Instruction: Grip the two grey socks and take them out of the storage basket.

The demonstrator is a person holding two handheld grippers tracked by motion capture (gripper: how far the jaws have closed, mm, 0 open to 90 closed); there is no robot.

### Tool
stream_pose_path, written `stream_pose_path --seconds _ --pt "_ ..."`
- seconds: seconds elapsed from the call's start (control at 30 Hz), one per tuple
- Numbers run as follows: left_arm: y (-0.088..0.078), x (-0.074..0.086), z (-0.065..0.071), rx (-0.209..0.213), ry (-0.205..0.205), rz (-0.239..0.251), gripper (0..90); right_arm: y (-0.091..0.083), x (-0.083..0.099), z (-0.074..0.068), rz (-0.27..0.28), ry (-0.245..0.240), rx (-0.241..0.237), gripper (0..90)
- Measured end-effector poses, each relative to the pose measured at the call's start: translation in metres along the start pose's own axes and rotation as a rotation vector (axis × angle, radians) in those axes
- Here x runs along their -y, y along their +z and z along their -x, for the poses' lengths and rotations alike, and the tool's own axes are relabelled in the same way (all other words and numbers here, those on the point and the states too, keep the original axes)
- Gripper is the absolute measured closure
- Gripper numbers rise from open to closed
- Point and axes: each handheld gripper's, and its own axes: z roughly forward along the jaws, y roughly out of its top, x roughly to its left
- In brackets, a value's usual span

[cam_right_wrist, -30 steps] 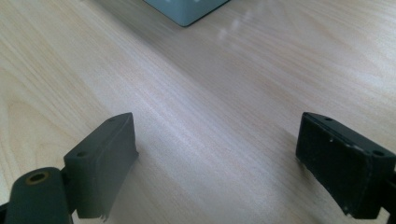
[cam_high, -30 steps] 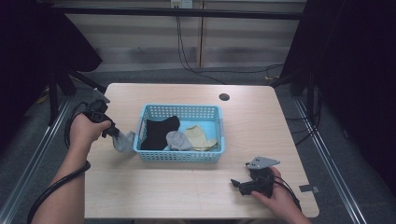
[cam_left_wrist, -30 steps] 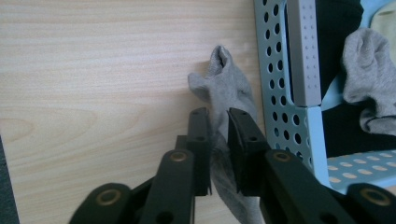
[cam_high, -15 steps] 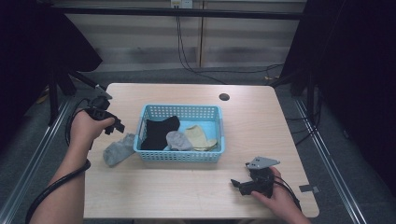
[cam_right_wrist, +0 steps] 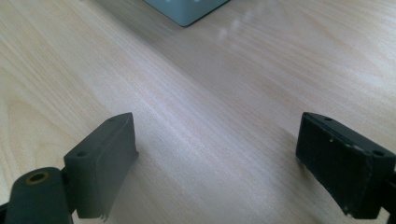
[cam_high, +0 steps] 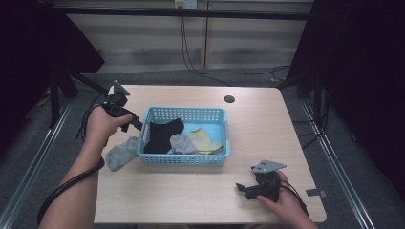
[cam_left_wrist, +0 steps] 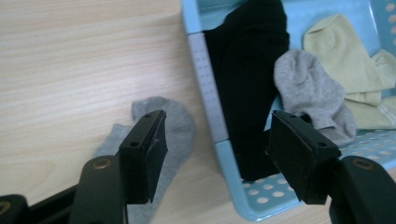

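Two grippers are at work over a wooden table (cam_high: 191, 205), and both have their jaws spread wide with nothing between them. The left gripper (cam_high: 136, 125) hangs above the left edge of a blue basket (cam_high: 181, 160). In the left gripper view, its two black jaws stand on either side of the basket wall, one over the table and one over the inside. Beneath the outer jaw lies a grey sock (cam_left_wrist: 180, 128), flat on the table just beside the basket and touching its wall or nearly so. In the high view this same sock (cam_high: 122, 152) lies at the basket's left lower corner, apart from the others.

Inside the basket there are three more: a black sock (cam_high: 162, 133) along the left wall, a second grey sock (cam_high: 181, 143) in the middle, and a beige sock (cam_high: 203, 140) to the right of it. They overlap each other a little.

I judge that the socks are being taken out of the basket one at a time and laid on the table. The empty left gripper seems placed to go for the black sock, which is the nearest one to it.

The right gripper (cam_high: 244, 189) rests low near the front edge of the table, well apart from the basket. Its own view shows bare wood between the jaws and one basket corner (cam_right_wrist: 187, 11) far ahead. Probably it waits there so as not to be in the way.
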Motion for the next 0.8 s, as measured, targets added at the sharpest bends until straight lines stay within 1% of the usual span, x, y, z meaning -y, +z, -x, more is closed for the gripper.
stream_pose_path --seconds 0.07,0.27,0.3,0.37,0.5,0.53,0.63,0.7,0.73,0.8 --pt "0.002 -0.003 0.007 0.008 0.019 0.002 36.4 0.000 0.000 0.000 0.000 0.000 0.000 11.7" --pt "0.014 -0.009 0.028 0.033 0.076 -0.011 35.0 0.000 0.000 0.000 0.000 0.000 0.000 11.7" --pt "0.016 -0.010 0.031 0.037 0.080 -0.004 34.8 0.000 0.000 0.000 0.000 0.000 0.000 11.7" --pt "0.020 -0.012 0.037 0.049 0.096 -0.016 34.8 0.000 0.000 0.000 0.000 0.000 0.000 11.7" --pt "0.027 -0.013 0.048 0.063 0.118 -0.017 34.8 0.000 0.000 0.000 0.000 0.000 0.000 11.6" --pt "0.029 -0.013 0.051 0.063 0.132 -0.025 34.8 0.000 0.000 0.000 0.000 0.000 0.000 11.7" --pt "0.037 -0.013 0.058 0.076 0.143 -0.034 34.8 0.000 0.000 0.000 0.000 0.000 0.000 11.7" --pt "0.041 -0.012 0.062 0.080 0.158 -0.047 34.9 0.000 0.000 0.000 0.000 0.000 0.000 11.7" --pt "0.044 -0.012 0.064 0.087 0.154 -0.051 35.1 0.000 0.000 0.000 0.000 0.000 0.000 11.7" --pt "0.050 -0.011 0.067 0.095 0.163 -0.063 35.5 0.000 0.000 0.000 0.000 0.000 0.000 11.6"
